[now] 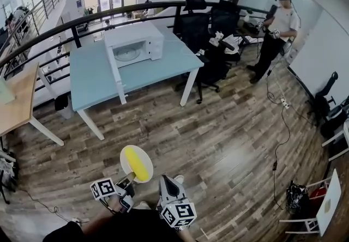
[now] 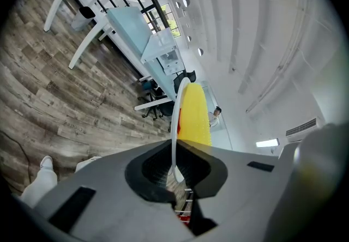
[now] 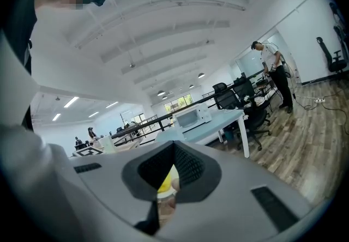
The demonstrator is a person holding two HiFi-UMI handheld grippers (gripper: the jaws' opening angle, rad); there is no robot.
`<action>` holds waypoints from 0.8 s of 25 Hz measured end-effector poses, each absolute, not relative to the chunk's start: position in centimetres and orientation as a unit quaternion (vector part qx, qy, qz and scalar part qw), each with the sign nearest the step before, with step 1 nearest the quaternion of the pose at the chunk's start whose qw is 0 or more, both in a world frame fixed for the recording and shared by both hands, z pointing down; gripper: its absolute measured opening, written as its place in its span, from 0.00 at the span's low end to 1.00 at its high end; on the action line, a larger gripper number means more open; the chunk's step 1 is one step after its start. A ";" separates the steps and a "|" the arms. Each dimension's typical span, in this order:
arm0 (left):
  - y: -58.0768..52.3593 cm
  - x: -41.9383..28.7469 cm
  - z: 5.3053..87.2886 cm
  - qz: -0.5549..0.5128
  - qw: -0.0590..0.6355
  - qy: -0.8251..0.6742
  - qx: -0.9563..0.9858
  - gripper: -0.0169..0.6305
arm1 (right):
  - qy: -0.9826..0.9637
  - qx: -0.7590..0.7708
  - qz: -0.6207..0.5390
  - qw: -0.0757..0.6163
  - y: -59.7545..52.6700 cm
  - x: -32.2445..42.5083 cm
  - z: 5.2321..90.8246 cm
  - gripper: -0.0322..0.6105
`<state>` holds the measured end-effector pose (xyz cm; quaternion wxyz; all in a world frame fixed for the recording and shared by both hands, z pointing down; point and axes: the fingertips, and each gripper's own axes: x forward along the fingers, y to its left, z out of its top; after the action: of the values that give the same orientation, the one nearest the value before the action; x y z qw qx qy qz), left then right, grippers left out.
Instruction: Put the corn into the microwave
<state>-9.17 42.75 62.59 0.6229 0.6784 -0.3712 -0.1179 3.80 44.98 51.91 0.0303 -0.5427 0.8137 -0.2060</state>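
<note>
A yellow corn cob [image 1: 137, 163] lies on a small white plate [image 1: 127, 155]. My left gripper [image 1: 131, 177] is shut on the plate's near rim and holds it over the wooden floor. In the left gripper view the plate [image 2: 175, 121] is edge-on between the pads of the left gripper [image 2: 175, 173], with the corn [image 2: 193, 115] beside it. My right gripper [image 1: 166, 181] hangs just to the right, jaws together and empty; past the right gripper [image 3: 173, 145] a bit of corn [image 3: 165, 183] shows. The white microwave [image 1: 133, 44] stands on the pale blue table [image 1: 92, 74], well ahead, its door [image 1: 115, 72] swung open.
Black office chairs [image 1: 202, 34] crowd the table's right end. A person [image 1: 275, 28] stands at the back right. Cables [image 1: 278, 126] trail over the floor on the right. A wooden desk [image 1: 16, 99] is at the left, and a dark railing [image 1: 82, 20] runs behind the table.
</note>
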 end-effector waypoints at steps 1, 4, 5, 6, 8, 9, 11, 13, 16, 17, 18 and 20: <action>42.2 -8.8 62.6 -0.120 0.624 -0.371 0.677 0.05 | 0.814 -0.542 -0.206 0.030 44.3 4.2 51.9 0.06; 40.2 -7.8 62.3 -0.123 0.622 -0.376 0.676 0.05 | 0.814 -0.541 -0.209 0.031 42.2 5.4 51.9 0.06; 39.5 -7.5 62.3 -0.124 0.621 -0.378 0.675 0.05 | 0.815 -0.540 -0.210 0.030 41.4 5.8 52.0 0.06; 38.9 -7.3 62.3 -0.125 0.621 -0.381 0.674 0.05 | 0.816 -0.538 -0.211 0.029 40.7 6.2 52.1 0.06; 37.7 -6.8 62.4 -0.127 0.623 -0.385 0.669 0.05 | 0.818 -0.535 -0.212 0.026 39.3 6.9 52.1 0.06; 37.1 -6.6 62.4 -0.128 0.623 -0.388 0.667 0.05 | 0.819 -0.532 -0.212 0.025 38.6 7.1 52.1 0.06; 36.0 -6.0 62.7 -0.131 0.621 -0.392 0.665 0.05 | 0.823 -0.526 -0.212 0.024 37.2 7.8 52.2 0.06; 35.0 -5.2 62.6 -0.135 0.620 -0.398 0.663 0.05 | 0.827 -0.520 -0.213 0.022 36.0 8.5 52.3 0.06; 33.4 -3.9 62.4 -0.146 0.620 -0.402 0.657 0.05 | 0.833 -0.510 -0.212 0.020 34.2 9.7 52.0 0.06; 32.7 -3.4 62.2 -0.149 0.620 -0.404 0.656 0.05 | 0.835 -0.507 -0.212 0.019 33.5 10.2 51.8 0.06; 32.1 -2.8 62.0 -0.152 0.620 -0.407 0.654 0.05 | 0.837 -0.504 -0.211 0.019 32.8 10.8 51.7 0.06; 31.0 -1.7 61.7 -0.156 0.620 -0.413 0.649 0.05 | 0.839 -0.501 -0.211 0.020 31.5 12.1 51.5 0.06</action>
<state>-1.66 30.97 61.68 0.6198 0.6487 -0.4130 -0.1564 12.10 31.51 51.48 0.0202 -0.5006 0.8393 -0.2109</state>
